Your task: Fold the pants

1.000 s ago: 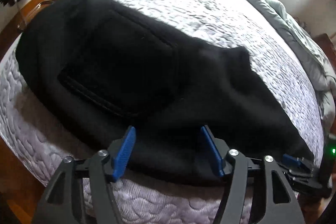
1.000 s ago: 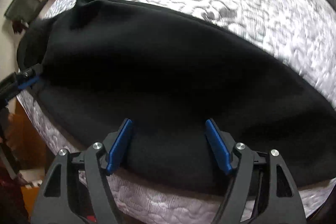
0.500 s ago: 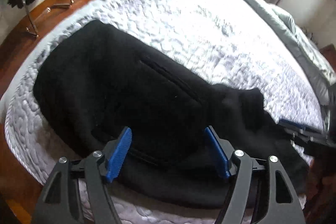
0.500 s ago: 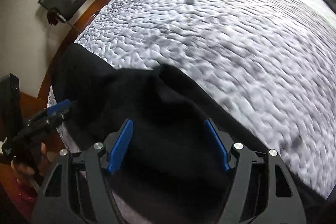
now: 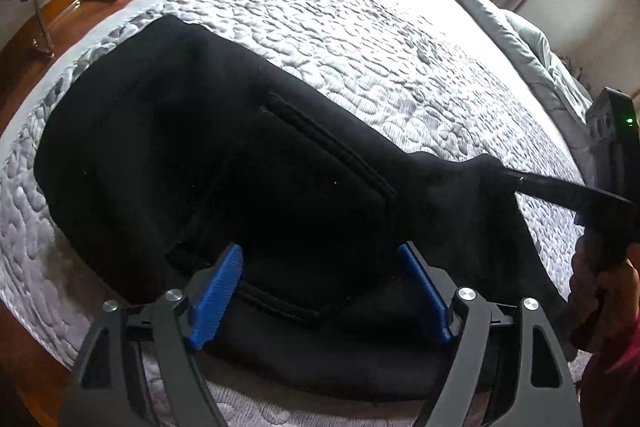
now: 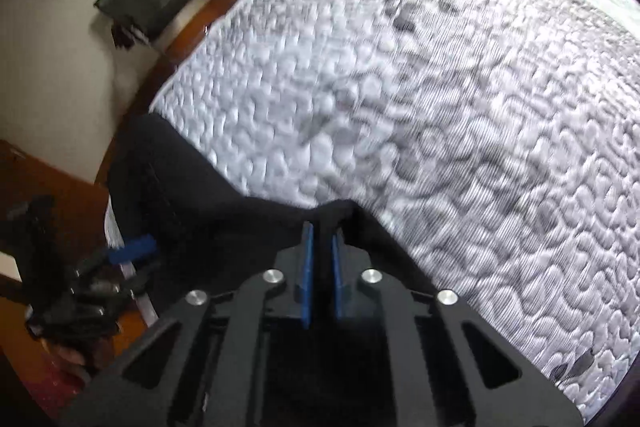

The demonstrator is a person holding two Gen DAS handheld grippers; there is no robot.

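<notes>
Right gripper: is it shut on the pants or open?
Shut on the pants. The right gripper has its blue pads nearly together with a peak of black fabric pinched between them, pulled up off the mattress.

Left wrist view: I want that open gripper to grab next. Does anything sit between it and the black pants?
Nothing visible does. The left gripper, jaws wide, hangs directly over the black fabric pants on the white quilted mattress.
</notes>
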